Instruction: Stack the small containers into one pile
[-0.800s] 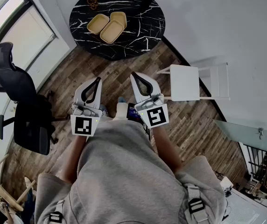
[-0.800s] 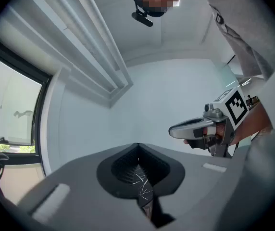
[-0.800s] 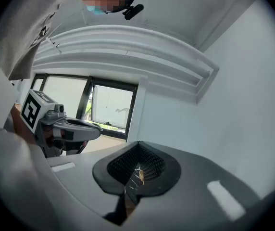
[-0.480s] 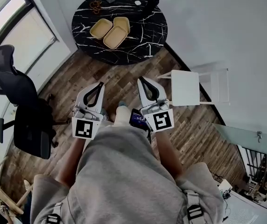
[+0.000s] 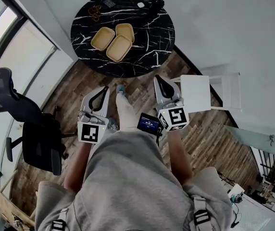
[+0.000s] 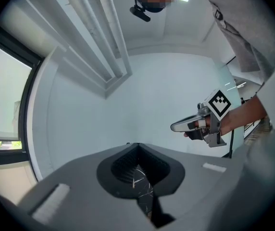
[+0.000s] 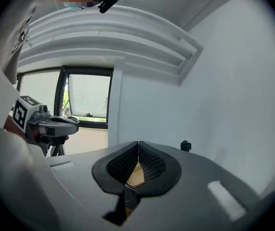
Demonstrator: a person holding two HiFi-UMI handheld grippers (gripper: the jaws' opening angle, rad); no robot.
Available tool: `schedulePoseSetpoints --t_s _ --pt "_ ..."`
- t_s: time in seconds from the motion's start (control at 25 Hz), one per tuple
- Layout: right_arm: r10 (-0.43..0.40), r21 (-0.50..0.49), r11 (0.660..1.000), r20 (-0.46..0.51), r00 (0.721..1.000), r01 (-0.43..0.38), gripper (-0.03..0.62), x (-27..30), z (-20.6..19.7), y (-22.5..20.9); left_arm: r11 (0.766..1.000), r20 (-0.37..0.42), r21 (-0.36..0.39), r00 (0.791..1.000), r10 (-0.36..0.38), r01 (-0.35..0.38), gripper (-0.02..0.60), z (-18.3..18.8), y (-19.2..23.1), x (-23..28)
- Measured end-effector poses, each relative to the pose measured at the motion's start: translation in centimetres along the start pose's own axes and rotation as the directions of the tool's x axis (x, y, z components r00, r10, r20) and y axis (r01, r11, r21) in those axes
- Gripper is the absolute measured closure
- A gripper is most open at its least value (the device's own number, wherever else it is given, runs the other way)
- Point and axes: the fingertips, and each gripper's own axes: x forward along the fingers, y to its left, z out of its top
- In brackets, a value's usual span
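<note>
Three shallow tan containers (image 5: 112,37) with rounded corners lie open, clustered side by side at 12 o'clock on the round black marbled desk (image 5: 152,44). The left claw (image 5: 103,88) and right claw (image 5: 158,78) are both closed and empty, well apart from the containers toward 6 o'clock. The dark bits (image 5: 153,4) at the far rim are too small to identify.

You have three small tubs on the round black marbled counter (image 5: 152,37), none stacked yet. Each is tan, shallow and rectangular with rounded corners, lying open side up. The left tub (image 5: 103,38) lies just beside the other two. The far tub (image 5: 124,31) and near tub (image 5: 119,48) sit close together, end to end.
</note>
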Motion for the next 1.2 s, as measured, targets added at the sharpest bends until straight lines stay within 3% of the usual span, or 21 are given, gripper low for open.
schedulePoseSetpoints --t_s 0.16,0.28,0.4,0.56,0.68,0.84,0.92,1.2 --pt "0.056 0.023 0.998 -0.029 0.998 -0.055 0.576 6.6 -0.7 -2.7 1.000 0.000 -0.013 1.000 0.016 -0.016 0.581 0.1 3.8 4.7" --pt "0.122 0.020 0.992 -0.081 0.989 -0.121 0.574 12.2 -1.8 -5.0 0.999 -0.008 0.051 1.000 -0.013 0.014 0.581 0.6 5.7 9.0" --pt "0.170 0.060 0.985 -0.146 0.975 -0.162 0.565 16.4 -3.8 -8.3 0.997 -0.048 0.074 0.999 -0.027 0.030 0.581 0.7 6.8 13.7" --pt "0.229 0.119 0.971 -0.242 0.943 -0.206 0.546 21.5 -7.4 -11.1 0.997 -0.042 0.083 0.999 0.007 -0.004 0.581 1.8 9.0 18.6" --pt "0.309 0.181 0.948 -0.320 0.896 -0.262 0.539 24.7 -10.7 -11.6 0.996 -0.054 0.086 0.998 0.035 -0.030 0.581 1.4 10.1 20.7" --pt "0.426 0.204 0.905 -0.465 0.776 -0.374 0.461 27.4 -16.3 -10.2 0.997 -0.094 0.057 0.994 0.054 -0.049 0.581 -0.9 11.2 22.0" --pt "0.454 0.207 0.889 -0.507 0.733 -0.408 0.461 28.5 -18.1 -9.6 0.998 -0.121 0.036 0.991 0.057 -0.053 0.581 -2.4 11.6 22.3" --pt "0.489 0.241 0.866 -0.591 0.641 -0.439 0.459 32.0 -22.7 -8.2 0.997 -0.178 0.019 0.981 0.076 -0.074 0.581 -5.9 13.0 23.3"
